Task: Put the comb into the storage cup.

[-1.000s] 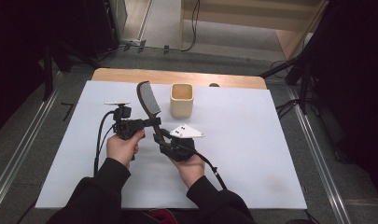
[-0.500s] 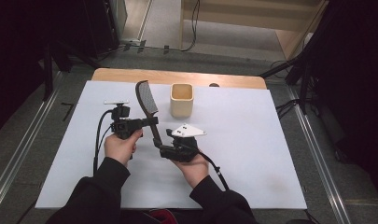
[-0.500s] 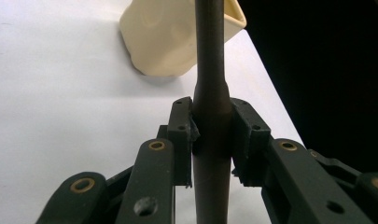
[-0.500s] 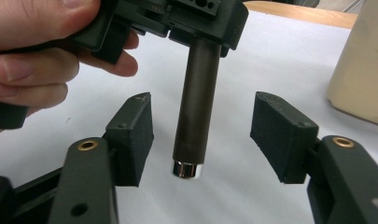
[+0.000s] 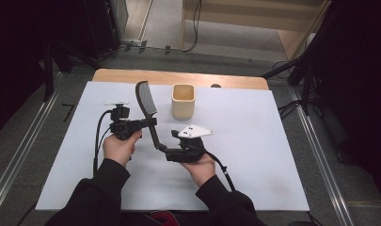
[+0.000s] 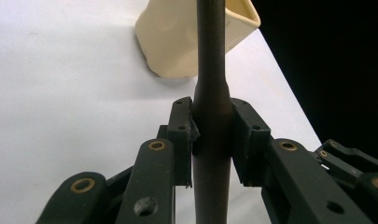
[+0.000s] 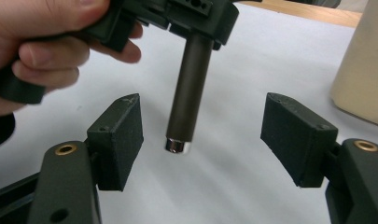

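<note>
Handover step, I'd say: my left hand-held gripper (image 6: pixel 210 135) has taken the dark long-handled hairbrush (image 5: pixel 148 106) and grips it mid-handle, pads tight on both sides of the shaft. Brush stands nearly upright above the white surface (image 5: pixel 273 155), bristle head at 12 o'clock, handle butt at 6. My right hand-held gripper (image 7: pixel 203 135) has just been opening; its jaws now stand wide apart w/ the metal-capped handle end (image 7: pixel 178 145) hanging between them, touching neither pad. So the right has let go and the left carries the brush alone.

Next move, prob.: back the right clear toward 6 o'clock w/o bumping the butt, then swing the left toward the cream square-mouthed cup (image 5: pixel 183 100) at about 1 o'clock from the brush and lower the handle in. Needs the brush kept vertical and centred over the mouth.
</note>
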Tool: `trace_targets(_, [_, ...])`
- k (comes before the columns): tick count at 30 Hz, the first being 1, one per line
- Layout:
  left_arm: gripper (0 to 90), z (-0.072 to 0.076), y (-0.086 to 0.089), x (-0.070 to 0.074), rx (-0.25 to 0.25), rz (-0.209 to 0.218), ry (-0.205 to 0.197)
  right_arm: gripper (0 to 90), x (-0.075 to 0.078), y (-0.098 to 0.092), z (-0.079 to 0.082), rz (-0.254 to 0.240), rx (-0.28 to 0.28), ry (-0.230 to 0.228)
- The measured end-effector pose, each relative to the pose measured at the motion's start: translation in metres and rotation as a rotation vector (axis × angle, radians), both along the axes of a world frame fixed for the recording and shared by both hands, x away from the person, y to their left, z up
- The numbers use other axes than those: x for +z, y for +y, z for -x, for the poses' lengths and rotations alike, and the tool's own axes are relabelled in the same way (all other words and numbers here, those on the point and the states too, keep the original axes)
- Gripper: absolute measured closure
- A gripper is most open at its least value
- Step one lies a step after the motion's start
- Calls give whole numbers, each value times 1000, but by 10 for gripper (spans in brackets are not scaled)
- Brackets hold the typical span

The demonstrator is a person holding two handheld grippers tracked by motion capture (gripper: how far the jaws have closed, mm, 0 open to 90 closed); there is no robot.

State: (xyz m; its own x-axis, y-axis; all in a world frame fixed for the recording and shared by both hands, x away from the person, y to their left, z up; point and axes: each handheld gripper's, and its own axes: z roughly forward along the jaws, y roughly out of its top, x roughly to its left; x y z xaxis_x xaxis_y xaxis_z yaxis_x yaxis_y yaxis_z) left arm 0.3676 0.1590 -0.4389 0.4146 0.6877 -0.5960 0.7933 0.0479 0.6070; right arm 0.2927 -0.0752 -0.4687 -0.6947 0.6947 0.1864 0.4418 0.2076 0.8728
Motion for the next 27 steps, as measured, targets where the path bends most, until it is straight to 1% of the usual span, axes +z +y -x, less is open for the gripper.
trace_targets(3, [724,0,0,0,-2,-3,0,264,-1,-3,0,15,8,-7])
trace_targets(7, [724,0,0,-1,-2,-10,2,256,-3,-7,2,34,6,-4])
trace_targets(10, [724,-1,0,-1,-3,-13,0,256,-3,-10,4,37,4,-6])
trace_targets(14, [725,-1,0,-1,-6,-17,0,256,-3,-13,6,64,19,-1])
trace_targets(24, [725,-1,1,-2,-13,-24,-2,255,-3,-29,12,46,26,30])
trace_targets(27, [725,-1,1,-2,-12,-25,-3,255,-4,-35,14,52,21,33])
